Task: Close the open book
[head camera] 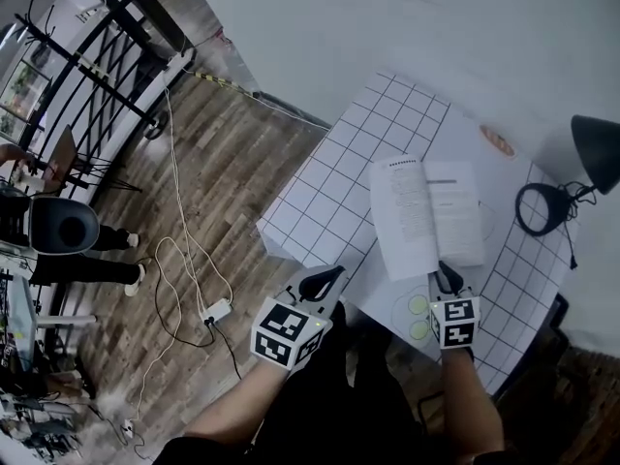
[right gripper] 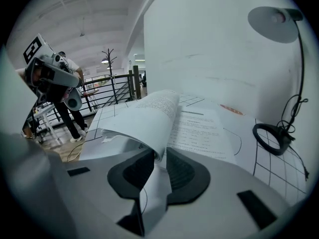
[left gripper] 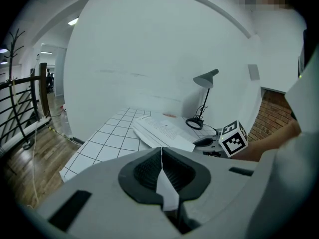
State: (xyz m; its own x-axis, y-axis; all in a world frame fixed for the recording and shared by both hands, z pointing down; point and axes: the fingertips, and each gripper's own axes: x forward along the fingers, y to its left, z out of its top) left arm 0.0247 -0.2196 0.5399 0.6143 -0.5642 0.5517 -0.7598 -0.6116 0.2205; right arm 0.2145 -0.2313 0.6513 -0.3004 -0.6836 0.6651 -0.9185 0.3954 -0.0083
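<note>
Grey right gripper (right gripper: 160, 159): my jaws nearly together, pinching curled left pages of white open printed book (head camera: 426, 216).
Grey left gripper (head camera: 325, 281): my jaws closed, empty, lower centre.
Book place: centre-right, on white grid-lined table (head camera: 325, 197).

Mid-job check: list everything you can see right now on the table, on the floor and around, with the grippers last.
book: one, white pages, open on the table, left pages curled up
table: one, white with black grid, centre
lamp: one, black, on the table right of the book
oval mark: one, orange, on the table beyond the book
circles: two, green, on the table by the right gripper
power strip: one, white, on the wood floor
railing: one, black, upper left
person: one, dark trousers, far left
left gripper: grey, shut, empty, near the table's edge
right gripper: grey, shut on the book's near edge
</note>
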